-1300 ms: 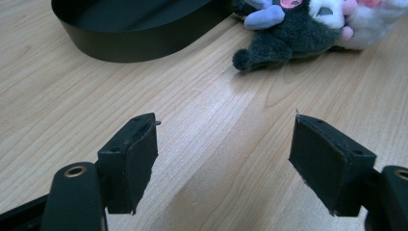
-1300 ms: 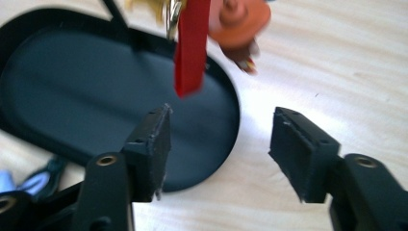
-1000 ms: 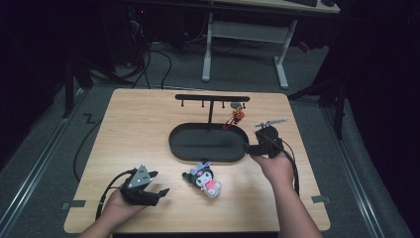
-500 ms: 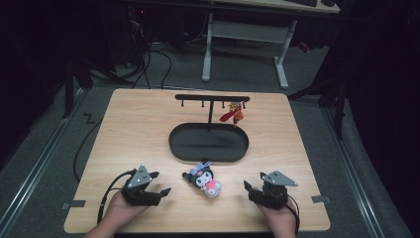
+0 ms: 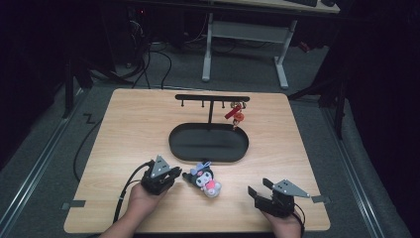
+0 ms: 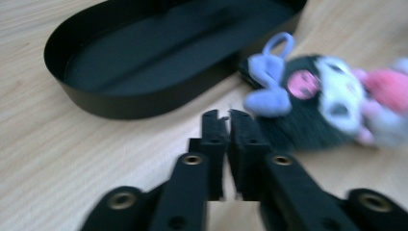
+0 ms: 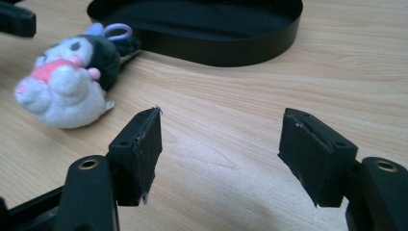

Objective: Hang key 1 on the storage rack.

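A small plush toy point(image 5: 204, 179) with a black head, lilac ears and a pink-white body lies on the table in front of a black oval tray point(image 5: 208, 156). My left gripper point(image 5: 181, 174) lies just left of the toy. Its jaws have just been closing and now stand shut point(image 6: 228, 116) with nothing between them, their tips beside the toy's head point(image 6: 312, 96), short of the tray wall point(image 6: 144, 103). My right gripper point(image 5: 260, 187) rests near the front right edge. It is open point(image 7: 221, 125), its jaws just closed a little on nothing, and the toy point(image 7: 72, 77) lies off to its left.
Behind the tray stands a black T-shaped rack point(image 5: 212, 99) with several hooks. A red keychain point(image 5: 234, 115) hangs from its right end. The tray point(image 7: 216, 48) holds nothing. A table frame and cables stand on the floor beyond the far edge.
My right hand has drawn back from the rack to the table's front right, leaving the red keychain hanging. My left gripper has slid right toward the toy and shut.
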A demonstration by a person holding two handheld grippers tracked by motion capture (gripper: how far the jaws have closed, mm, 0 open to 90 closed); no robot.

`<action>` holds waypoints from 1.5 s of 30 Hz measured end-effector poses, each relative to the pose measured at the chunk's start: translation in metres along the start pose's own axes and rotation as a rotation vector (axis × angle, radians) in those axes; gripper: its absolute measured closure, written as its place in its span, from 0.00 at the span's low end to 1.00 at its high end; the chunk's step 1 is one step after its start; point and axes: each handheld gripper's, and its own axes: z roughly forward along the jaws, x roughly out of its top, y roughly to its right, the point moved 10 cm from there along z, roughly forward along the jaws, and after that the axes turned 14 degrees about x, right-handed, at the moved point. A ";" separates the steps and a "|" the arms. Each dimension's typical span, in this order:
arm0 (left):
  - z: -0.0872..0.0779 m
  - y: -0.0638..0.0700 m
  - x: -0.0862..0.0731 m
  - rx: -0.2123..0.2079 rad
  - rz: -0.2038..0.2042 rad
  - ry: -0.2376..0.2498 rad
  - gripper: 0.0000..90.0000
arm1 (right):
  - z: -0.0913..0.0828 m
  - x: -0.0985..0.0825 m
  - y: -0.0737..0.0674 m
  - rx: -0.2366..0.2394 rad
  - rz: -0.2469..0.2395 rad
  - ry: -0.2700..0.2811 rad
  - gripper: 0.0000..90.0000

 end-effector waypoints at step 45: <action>0.010 0.170 0.013 -0.296 0.227 0.020 0.83 | -0.022 -0.014 0.046 -0.154 0.093 -0.005 0.42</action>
